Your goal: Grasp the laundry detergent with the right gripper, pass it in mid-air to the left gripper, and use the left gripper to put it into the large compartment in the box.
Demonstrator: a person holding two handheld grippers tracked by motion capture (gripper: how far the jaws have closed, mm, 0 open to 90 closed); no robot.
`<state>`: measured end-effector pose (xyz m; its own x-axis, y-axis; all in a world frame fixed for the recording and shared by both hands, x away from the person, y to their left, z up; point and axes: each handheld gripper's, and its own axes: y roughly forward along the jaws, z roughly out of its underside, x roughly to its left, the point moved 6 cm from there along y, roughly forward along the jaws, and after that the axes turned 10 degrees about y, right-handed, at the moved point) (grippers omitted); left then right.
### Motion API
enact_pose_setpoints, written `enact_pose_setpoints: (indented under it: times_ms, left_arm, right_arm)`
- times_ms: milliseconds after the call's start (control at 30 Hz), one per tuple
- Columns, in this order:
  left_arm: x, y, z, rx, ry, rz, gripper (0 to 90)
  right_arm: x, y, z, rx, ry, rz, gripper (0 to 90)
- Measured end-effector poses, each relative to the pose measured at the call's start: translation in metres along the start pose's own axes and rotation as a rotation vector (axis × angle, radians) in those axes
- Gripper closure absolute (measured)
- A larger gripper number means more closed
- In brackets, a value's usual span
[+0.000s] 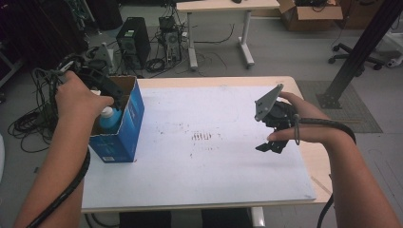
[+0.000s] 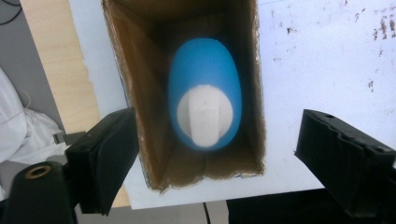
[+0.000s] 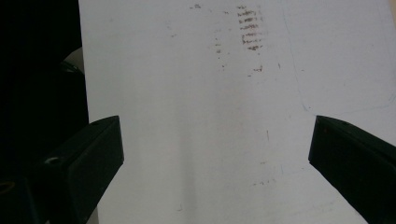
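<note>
Left gripper (image 2: 219, 154) hovering wide open above blue bottle (image 2: 205, 93) standing inside cardboard box (image 2: 140, 93) at frame left, right gripper (image 3: 215, 158) resting wide open over white sheet (image 3: 210, 93) at right, nothing between either pair of jaws.

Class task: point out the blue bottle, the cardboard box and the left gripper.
blue bottle (image 2: 205, 70), left gripper view, its blue shoulder.
cardboard box (image 1: 130, 123), high view, its blue outer side.
left gripper (image 2: 217, 154), left gripper view, midway between its open jaws.

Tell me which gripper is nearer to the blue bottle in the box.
Left. The left gripper hangs just above the blue bottle standing in the cardboard box, jaws open and off it. The right gripper is far across the table, over the white sheet.
</note>
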<state>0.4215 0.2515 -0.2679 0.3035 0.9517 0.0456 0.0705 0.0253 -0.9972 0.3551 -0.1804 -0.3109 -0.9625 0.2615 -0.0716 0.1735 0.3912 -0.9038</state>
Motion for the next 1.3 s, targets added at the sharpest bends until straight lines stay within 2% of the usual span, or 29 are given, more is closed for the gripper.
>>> enact_pose_setpoints:
  times_ms: [100,233,500,533,600,667,700,767,900,1000,1067,1133,1167,1200,1233,1267,1300]
  left_arm:
    - [-0.005,-0.003,0.000,0.003,0.028,-0.002,8.6]
    - [-0.017,-0.007,-0.001,0.003,0.097,-0.009,0.8]
    - [-0.045,-0.016,-0.005,-0.011,0.238,-0.007,0.2]
    - [-0.050,-0.018,-0.005,-0.012,0.275,-0.003,0.2]
    - [-0.060,-0.020,-0.007,-0.015,0.319,0.011,0.2]
    - [-0.071,-0.022,-0.008,-0.011,0.365,0.008,0.2]
    - [-0.071,-0.022,-0.008,-0.011,0.365,0.008,0.2]
    - [-0.082,-0.024,-0.011,-0.019,0.425,-0.004,0.2]
    - [-0.101,-0.027,-0.014,-0.036,0.537,0.014,0.2]
    - [-0.113,-0.030,-0.018,-0.068,0.633,0.004,0.2]
    - [-0.122,-0.029,-0.017,-0.055,0.697,0.016,0.2]
    - [-0.131,-0.029,-0.017,-0.053,0.783,0.008,0.2]
    - [-0.136,-0.028,-0.016,-0.051,0.818,0.022,0.2]
    - [-0.140,-0.027,-0.015,-0.040,0.842,0.036,0.2]
    - [-0.144,-0.025,-0.014,-0.037,0.882,0.026,0.2]
    - [-0.147,-0.024,-0.013,-0.035,0.905,0.030,0.2]
    - [-0.151,-0.022,-0.012,-0.027,0.933,0.049,0.2]
  right_arm:
    - [0.000,-0.001,0.000,-0.003,-0.002,0.000,3.1]
    - [0.001,-0.002,0.001,-0.006,-0.001,0.001,3.1]
    - [0.002,-0.003,0.002,-0.004,0.000,0.002,3.1]
    - [0.001,-0.003,0.002,-0.004,-0.002,0.002,3.1]
    - [0.001,-0.004,0.002,-0.001,-0.002,0.004,3.1]
    - [0.000,-0.005,0.001,0.001,0.000,0.005,3.1]
    - [0.000,-0.005,0.001,0.001,0.000,0.005,3.1]
    - [-0.001,-0.007,0.001,0.007,0.001,0.003,3.1]
    - [-0.001,-0.009,-0.001,0.016,0.003,0.006,3.1]
    - [-0.002,-0.011,-0.002,0.019,0.003,0.009,3.1]
    - [-0.002,-0.011,-0.003,0.024,0.002,0.008,3.1]
    - [-0.002,-0.012,-0.003,0.030,-0.001,0.009,3.1]
    - [-0.002,-0.012,-0.003,0.033,-0.003,0.009,3.1]
    - [-0.002,-0.012,-0.003,0.037,-0.003,0.011,3.1]
    - [-0.002,-0.012,-0.003,0.042,-0.001,0.010,3.1]
    - [-0.003,-0.012,-0.002,0.048,-0.001,0.010,3.1]
    - [-0.003,-0.012,-0.002,0.051,-0.002,0.010,3.1]
